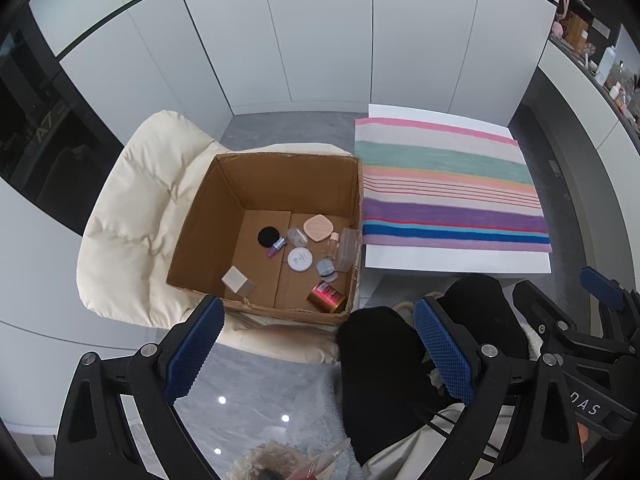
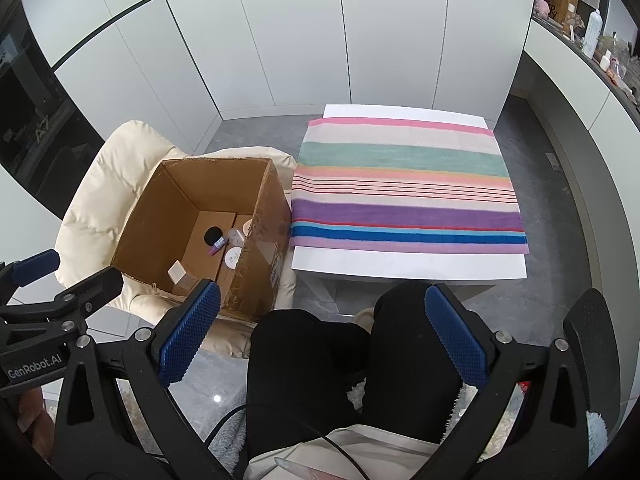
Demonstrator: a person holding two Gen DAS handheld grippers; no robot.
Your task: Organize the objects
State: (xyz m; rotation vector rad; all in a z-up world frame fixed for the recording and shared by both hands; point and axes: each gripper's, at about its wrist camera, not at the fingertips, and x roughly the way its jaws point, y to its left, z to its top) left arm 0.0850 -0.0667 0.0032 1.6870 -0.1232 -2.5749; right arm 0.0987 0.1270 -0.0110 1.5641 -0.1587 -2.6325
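An open cardboard box [image 1: 200, 216] stands on a cream padded chair [image 1: 132, 208]. Inside lie several small cosmetics: a black puff [image 1: 268, 236], a peach compact [image 1: 318, 227], a white round jar [image 1: 299, 259], a red tin [image 1: 326, 297], a grey cube [image 1: 238, 280] and a small purple bottle [image 1: 276, 247]. The box also shows in the right wrist view [image 2: 256, 264]. My left gripper [image 1: 320, 354] is open and empty, held above the box's near edge. My right gripper [image 2: 322, 336] is open and empty over the person's knees.
A low white table [image 1: 456, 258] with a striped cloth [image 1: 452, 184] stands right of the box. The person's black-clad knees [image 2: 320, 360] are below both grippers. White cabinet doors [image 1: 304, 40] line the back. A cluttered counter [image 2: 592, 40] runs along the right.
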